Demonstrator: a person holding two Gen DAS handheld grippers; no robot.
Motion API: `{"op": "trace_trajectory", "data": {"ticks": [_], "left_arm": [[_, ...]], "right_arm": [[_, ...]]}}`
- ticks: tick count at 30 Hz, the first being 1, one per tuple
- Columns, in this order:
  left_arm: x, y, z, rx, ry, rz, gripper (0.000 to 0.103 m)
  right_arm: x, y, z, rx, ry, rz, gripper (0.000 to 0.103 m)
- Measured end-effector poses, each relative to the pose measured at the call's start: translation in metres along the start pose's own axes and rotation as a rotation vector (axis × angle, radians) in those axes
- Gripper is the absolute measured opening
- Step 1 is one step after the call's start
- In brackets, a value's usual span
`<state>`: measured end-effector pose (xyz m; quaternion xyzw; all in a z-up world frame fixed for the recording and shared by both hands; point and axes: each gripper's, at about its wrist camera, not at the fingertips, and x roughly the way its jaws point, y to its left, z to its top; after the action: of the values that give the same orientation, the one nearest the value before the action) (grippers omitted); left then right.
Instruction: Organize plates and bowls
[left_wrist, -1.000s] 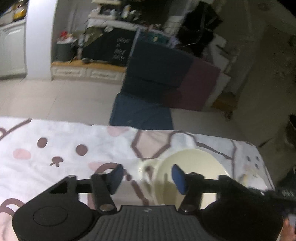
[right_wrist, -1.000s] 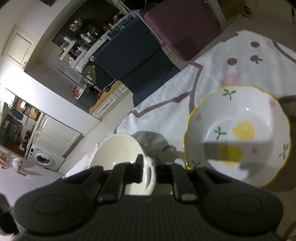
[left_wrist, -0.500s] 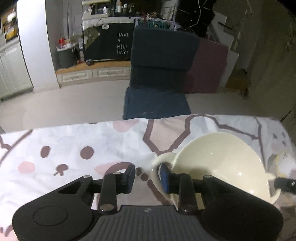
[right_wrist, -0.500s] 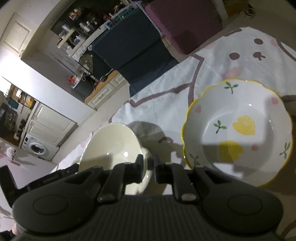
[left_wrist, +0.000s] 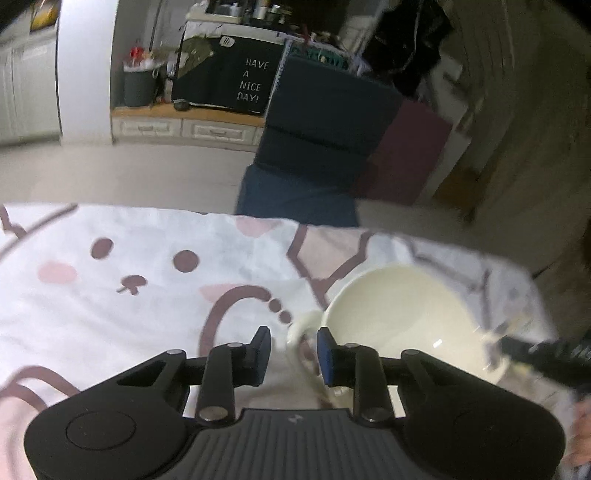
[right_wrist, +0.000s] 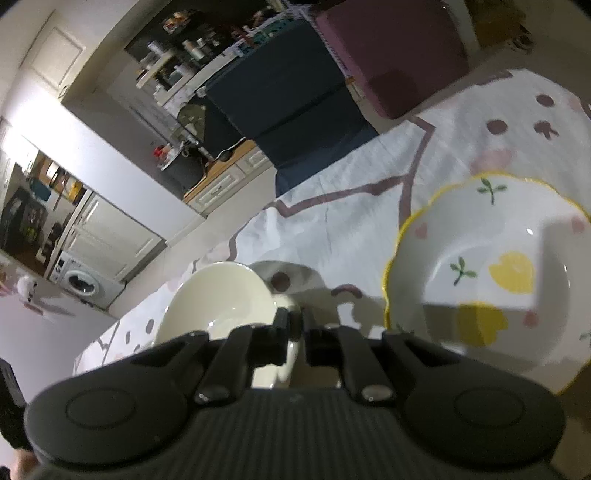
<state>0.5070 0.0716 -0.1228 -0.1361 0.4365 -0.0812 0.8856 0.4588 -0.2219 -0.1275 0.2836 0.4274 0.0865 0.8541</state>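
Our right hand-held gripper (right_wrist: 293, 334) pinches cream bowl (right_wrist: 221, 299) handle; flowered bowl (right_wrist: 491, 273) sits just right on surface. Left hand-held gripper (left_wrist: 293, 349) open, straddling opposite handle (nearer side).

surface (left_wrist: 147, 302) covered by a white cartoon-print cloth (right_wrist: 351, 229) with pink blobs and brownish outlines, plain cream bowl with a side handle (left_wrist: 402, 317) sitting on it, flowery yellow-rimmed bowl (right_wrist: 491, 273) just beside that, bit wrinkly in spots
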Motion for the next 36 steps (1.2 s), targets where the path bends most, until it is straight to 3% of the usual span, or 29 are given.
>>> {"op": "trace_trajectory", "data": {"ticks": [4, 7, 11, 15, 26, 32, 36], "left_arm": [[0.004, 0.004, 0.004, -0.032, 0.005, -0.036, 0.048], [0.014, 0.003, 0.001, -0.026, 0.042, -0.052, 0.049], [0.029, 0.003, -0.006, -0.046, 0.073, -0.063, 0.047], [0.038, 0.008, -0.011, -0.077, 0.073, -0.068, 0.032], [0.044, 0.009, -0.004, -0.069, 0.081, -0.096, 0.029], [0.047, 0.005, 0.000, 0.003, 0.090, -0.101, 0.028], [0.049, 0.017, -0.003, -0.073, 0.093, -0.159, 0.024]], "right_arm": [[-0.001, 0.003, 0.005, -0.031, -0.014, 0.019, 0.024], [0.005, 0.009, 0.004, -0.075, 0.001, 0.002, 0.028], [0.014, 0.014, 0.000, -0.100, 0.016, -0.019, 0.028], [0.018, 0.012, -0.002, -0.102, 0.030, -0.024, 0.023], [0.023, 0.004, -0.003, -0.091, 0.048, 0.015, 0.021], [0.026, 0.000, -0.002, -0.090, 0.057, 0.047, 0.019], [0.027, -0.006, -0.001, -0.077, 0.061, 0.077, 0.019]]}}
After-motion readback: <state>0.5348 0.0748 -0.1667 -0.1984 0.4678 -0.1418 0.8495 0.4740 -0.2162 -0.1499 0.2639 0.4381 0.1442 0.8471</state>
